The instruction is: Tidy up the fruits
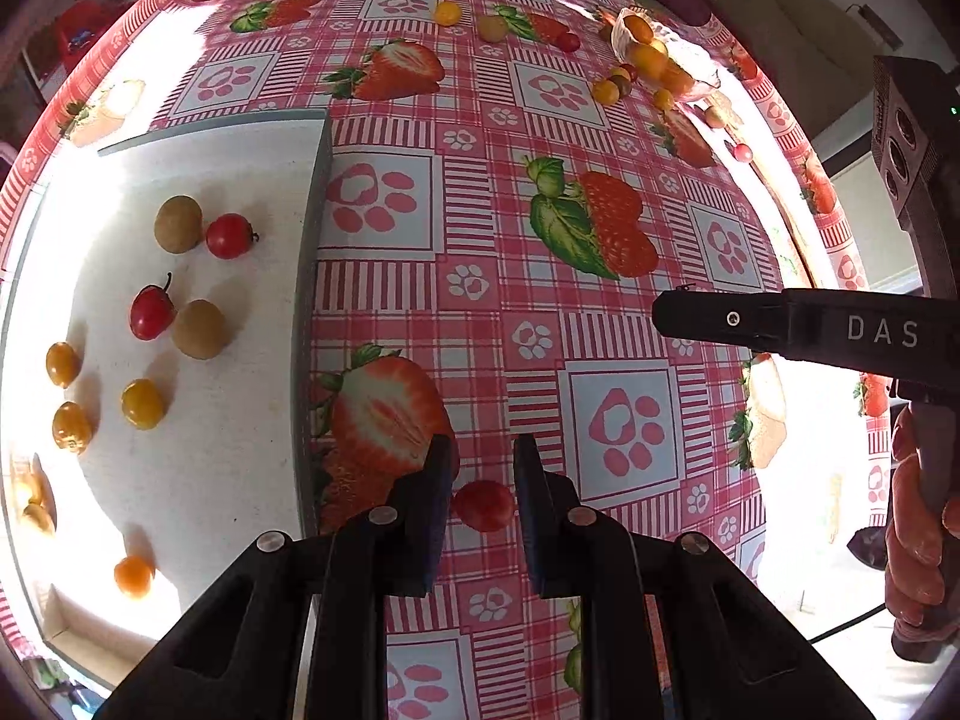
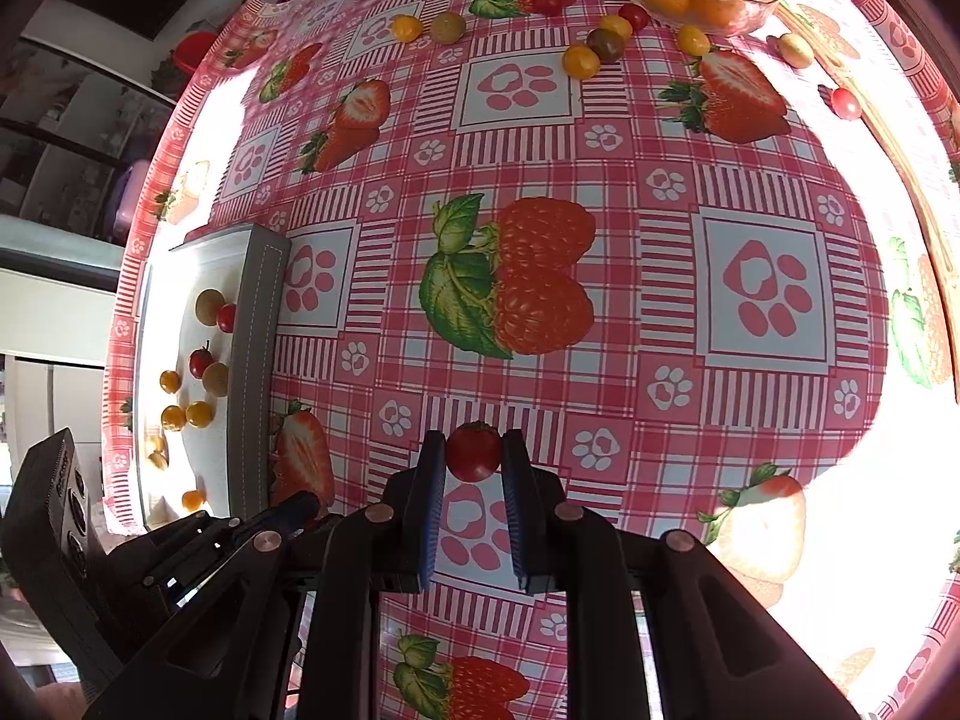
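While the tray sits far left with its raised grey wall and a scatter of red, yellow and brownish fruit inside, that wall is the first hazard: come in low and a fingertip or the fruit it carries clips it. A careless drop among those round fruits could also set them rolling. Next along, the left gripper points steeply down over the tablecloth, beside the tray. Its pads look clenched on the left tomato, which fills the gap between them. It sits well back from the tips, so I'd say the danger there is a split skin from too hard a squeeze, not a slip. Then the right gripper, just beside the left one. It is clamped on the right tomato, pinched at the very tips and held above the cloth. That looks the weaker hold; a quick swing could squirt it out. With the two tools this close, a crossing move risks a knock. Far right, loose fruit lies around the glass bowl, and one small red one sits near the table's edge, where a nudge could send it off.
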`<move>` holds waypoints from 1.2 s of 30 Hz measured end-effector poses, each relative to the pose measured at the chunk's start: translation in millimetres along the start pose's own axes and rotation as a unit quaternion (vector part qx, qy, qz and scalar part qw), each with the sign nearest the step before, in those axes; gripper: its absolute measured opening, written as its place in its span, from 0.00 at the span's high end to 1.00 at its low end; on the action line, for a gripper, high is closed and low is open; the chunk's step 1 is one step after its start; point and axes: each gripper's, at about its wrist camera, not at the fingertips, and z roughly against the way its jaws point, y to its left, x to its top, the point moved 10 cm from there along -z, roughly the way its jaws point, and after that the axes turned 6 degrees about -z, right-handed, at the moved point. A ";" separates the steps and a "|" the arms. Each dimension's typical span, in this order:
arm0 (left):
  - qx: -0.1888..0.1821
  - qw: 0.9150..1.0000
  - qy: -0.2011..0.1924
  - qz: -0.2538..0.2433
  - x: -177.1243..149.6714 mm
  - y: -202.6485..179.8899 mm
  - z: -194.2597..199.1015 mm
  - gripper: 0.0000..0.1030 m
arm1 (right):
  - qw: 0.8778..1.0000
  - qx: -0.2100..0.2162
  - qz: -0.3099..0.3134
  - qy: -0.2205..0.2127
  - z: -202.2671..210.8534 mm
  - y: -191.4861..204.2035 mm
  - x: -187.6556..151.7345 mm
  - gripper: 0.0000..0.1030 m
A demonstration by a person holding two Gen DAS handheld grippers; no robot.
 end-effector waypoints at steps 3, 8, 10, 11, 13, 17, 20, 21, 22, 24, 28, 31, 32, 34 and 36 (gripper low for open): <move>0.002 1.000 -0.011 0.004 2.2 10.0 12.3 0.78 | 1.000 0.002 0.010 0.001 -0.1 9.4 1.1 0.80; 0.016 1.000 -0.005 -0.015 -3.1 16.2 12.1 0.78 | 1.000 0.003 0.021 0.008 -4.3 22.6 0.4 0.80; 0.024 0.999 0.008 -0.033 -8.8 10.6 5.9 0.69 | 1.000 0.002 0.023 0.013 -6.8 24.8 -2.1 0.80; 0.033 0.999 0.008 -0.040 -10.7 8.2 3.5 0.43 | 1.000 0.002 0.023 0.015 -7.8 25.1 -3.4 0.80; 0.049 0.997 -0.016 -0.054 -10.2 1.4 3.5 0.28 | 1.000 0.001 0.022 0.020 -9.7 24.6 -6.5 0.80; 0.060 0.996 0.006 -0.071 -16.1 -9.3 -15.7 0.29 | 1.000 -0.001 0.013 0.023 -10.3 18.6 -10.5 0.80; 0.086 0.993 0.028 -0.072 -21.6 -6.9 -31.7 0.52 | 1.000 -0.003 0.007 0.024 -9.3 12.3 -11.9 0.80; 0.096 0.992 0.023 -0.075 -22.0 -6.3 -32.3 0.55 | 1.000 -0.004 0.006 0.024 -8.7 10.6 -12.0 0.80; 0.099 0.992 0.022 -0.081 -23.1 -7.9 -32.0 0.61 | 1.000 -0.005 0.004 0.023 -7.5 8.7 -12.1 0.80; 0.101 0.990 0.021 -0.093 -25.4 -11.3 -30.4 0.96 | 1.000 -0.005 0.001 0.021 -5.4 5.3 -11.9 0.80; 0.044 0.998 0.025 -0.048 -30.8 -11.4 -22.4 0.98 | 1.000 -0.002 -0.007 0.015 -2.4 1.9 -10.9 0.80; 0.012 1.000 0.019 -0.010 -27.7 -5.2 -10.3 0.98 | 1.000 0.002 -0.008 0.011 0.2 2.9 -10.7 0.80; 0.003 1.000 0.019 0.001 -26.8 -2.6 -7.3 0.98 | 1.000 0.004 -0.008 0.011 0.2 3.6 -11.1 0.80; -0.001 1.000 0.015 0.012 -25.3 2.5 -2.6 0.98 | 1.000 0.006 -0.009 0.011 -0.6 4.4 -11.9 0.80; 0.000 1.000 0.014 0.013 -25.4 4.9 0.1 0.98 | 1.000 0.008 -0.012 0.012 -1.9 4.7 -12.8 0.80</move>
